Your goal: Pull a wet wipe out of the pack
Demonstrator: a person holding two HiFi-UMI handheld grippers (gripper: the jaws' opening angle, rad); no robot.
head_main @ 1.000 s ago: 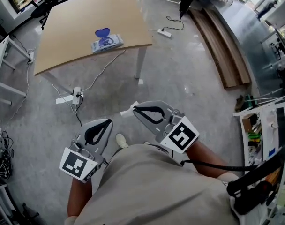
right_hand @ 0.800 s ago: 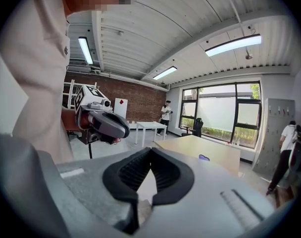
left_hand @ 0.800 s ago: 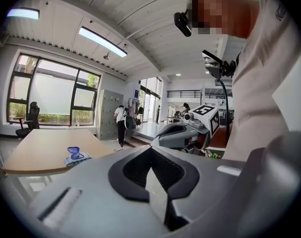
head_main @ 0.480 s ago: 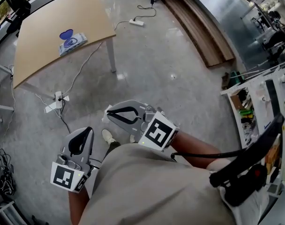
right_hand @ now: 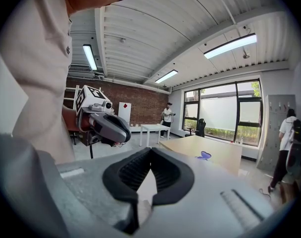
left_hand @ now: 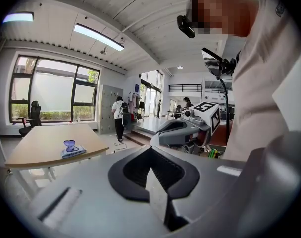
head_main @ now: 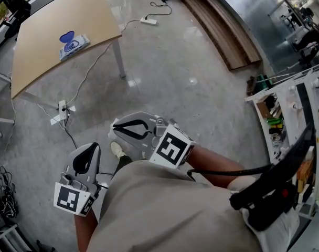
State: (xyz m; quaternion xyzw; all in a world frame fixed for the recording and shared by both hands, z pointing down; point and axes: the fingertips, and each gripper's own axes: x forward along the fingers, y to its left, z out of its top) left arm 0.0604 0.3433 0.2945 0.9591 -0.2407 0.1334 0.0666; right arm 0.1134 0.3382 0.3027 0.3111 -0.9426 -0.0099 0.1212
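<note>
Closest in, the person in a pale shirt holds both tools tight against the body. The left gripper sits low by the hip with its nose aimed ahead toward the table. Its jaws are closed tip to tip with nothing between them. The right gripper is just beside it, a little higher and turned across the person's front. Its jaws are likewise pressed together and empty. In each gripper view the dark pads meet at the tip, leaving only an oval hollow behind them.

A shoe shows between the two tools on the grey floor. Further out, a white power strip lies on the floor near the closest table edge, with cables trailing off it.

Past that stands the wooden table. The pack of wet wipes lies flat on its top, set back from the edges and well apart from both grippers. In the head view its long axis slants from lower left to upper right, roughly in line with the table's near edge. Its blue lid is flipped open and stands up along the far side, toward the pack's left end.

Off to the right are cluttered shelves, and a black chair sits beyond the table's far corner
</note>
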